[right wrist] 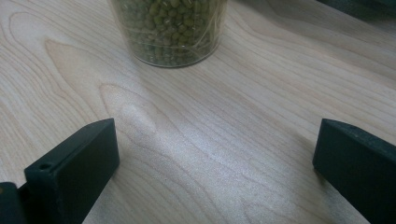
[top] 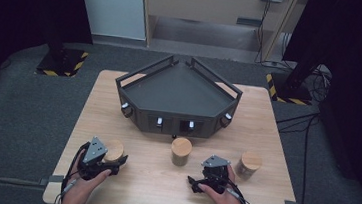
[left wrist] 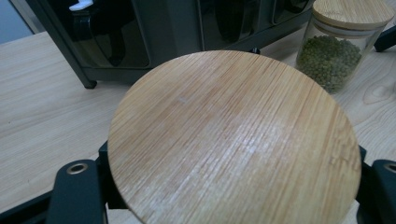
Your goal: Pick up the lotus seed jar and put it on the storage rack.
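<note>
Three glass jars with bamboo lids stand on the wooden table (top: 140, 188). The left jar (top: 114, 149) sits between the jaws of my left gripper (top: 112, 163). In the left gripper view its round lid (left wrist: 224, 116) spreads over both black jaws, and the left gripper (left wrist: 233, 158) is shut on the jar body under the lid. The middle jar (top: 181, 150) holds green beans (left wrist: 329, 60). My right gripper (top: 202, 173) rests low near the front edge, a little right of that jar. Its jaws (right wrist: 215, 144) stand wide open over bare wood, the bean jar (right wrist: 170, 32) just ahead.
A dark metal corner rack (top: 176, 99) with small front compartments stands at the table's middle back, also close behind the held jar (left wrist: 140, 42). The third jar (top: 250, 164) stands right of the right gripper. Cables trail from both grippers toward the front edge.
</note>
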### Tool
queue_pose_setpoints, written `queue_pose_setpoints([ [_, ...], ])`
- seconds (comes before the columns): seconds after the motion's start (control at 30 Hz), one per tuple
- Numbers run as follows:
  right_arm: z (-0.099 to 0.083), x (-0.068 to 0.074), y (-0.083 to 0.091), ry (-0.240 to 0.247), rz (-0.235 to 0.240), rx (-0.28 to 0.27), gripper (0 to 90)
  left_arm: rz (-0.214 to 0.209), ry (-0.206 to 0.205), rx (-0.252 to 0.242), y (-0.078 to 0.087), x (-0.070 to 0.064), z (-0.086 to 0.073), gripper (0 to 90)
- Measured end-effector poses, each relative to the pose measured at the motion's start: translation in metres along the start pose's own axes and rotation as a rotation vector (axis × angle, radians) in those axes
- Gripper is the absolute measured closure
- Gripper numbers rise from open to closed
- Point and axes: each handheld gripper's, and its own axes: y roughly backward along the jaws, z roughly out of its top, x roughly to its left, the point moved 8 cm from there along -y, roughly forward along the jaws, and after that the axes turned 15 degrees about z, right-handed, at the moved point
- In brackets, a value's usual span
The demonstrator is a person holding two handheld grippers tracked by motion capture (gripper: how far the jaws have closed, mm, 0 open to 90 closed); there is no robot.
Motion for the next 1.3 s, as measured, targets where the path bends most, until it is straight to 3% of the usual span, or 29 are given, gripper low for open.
queue_pose_setpoints([
  [0.63,0.000,0.000,0.000,0.000,0.001,0.000,0.4,-0.079,-0.020,-0.012,-0.022,0.010,0.022,24.5],
  [1.3,0.000,0.000,0.000,0.001,0.000,0.001,0.3,-0.085,-0.045,-0.035,-0.026,0.020,0.058,24.5],
])
